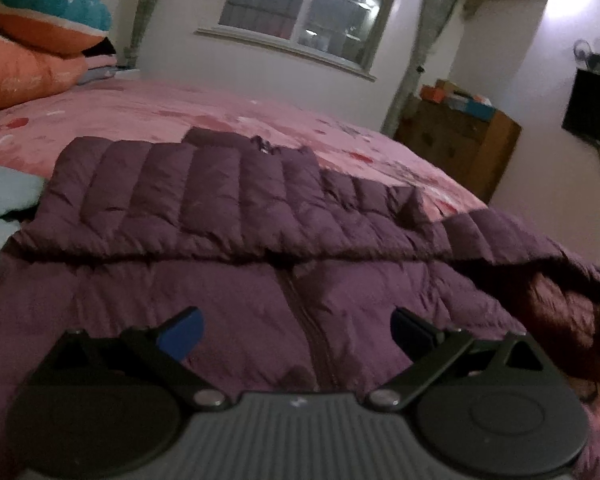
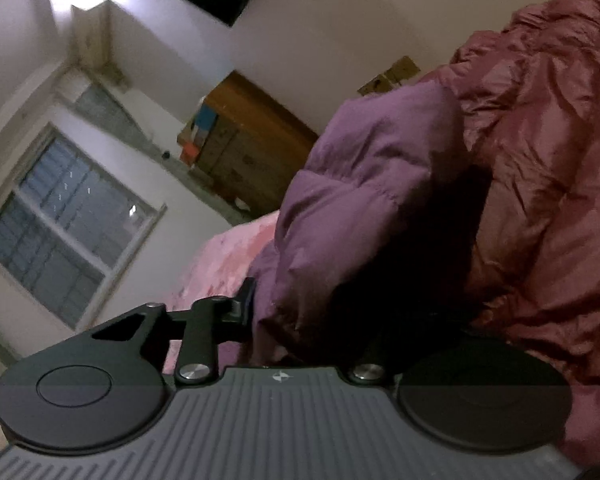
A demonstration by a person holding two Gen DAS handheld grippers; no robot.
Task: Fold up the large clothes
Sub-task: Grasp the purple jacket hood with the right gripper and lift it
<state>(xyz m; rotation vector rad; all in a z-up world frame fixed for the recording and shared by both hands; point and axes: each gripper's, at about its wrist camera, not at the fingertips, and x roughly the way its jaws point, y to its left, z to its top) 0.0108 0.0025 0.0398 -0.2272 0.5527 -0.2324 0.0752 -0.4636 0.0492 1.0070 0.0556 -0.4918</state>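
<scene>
A purple quilted down jacket lies on the pink bed, one sleeve folded across its front, zipper running toward me. My left gripper is open and empty, hovering just above the jacket's lower front, blue pads either side of the zipper. In the right wrist view, my right gripper is shut on a thick fold of the jacket, lifting it so the reddish lining shows. Its right finger is hidden by fabric; only the left finger shows.
Orange and teal pillows are stacked at the bed's far left, a light blue blanket at the left edge. A wooden cabinet stands past the bed's right side, under a wall TV. A window is behind.
</scene>
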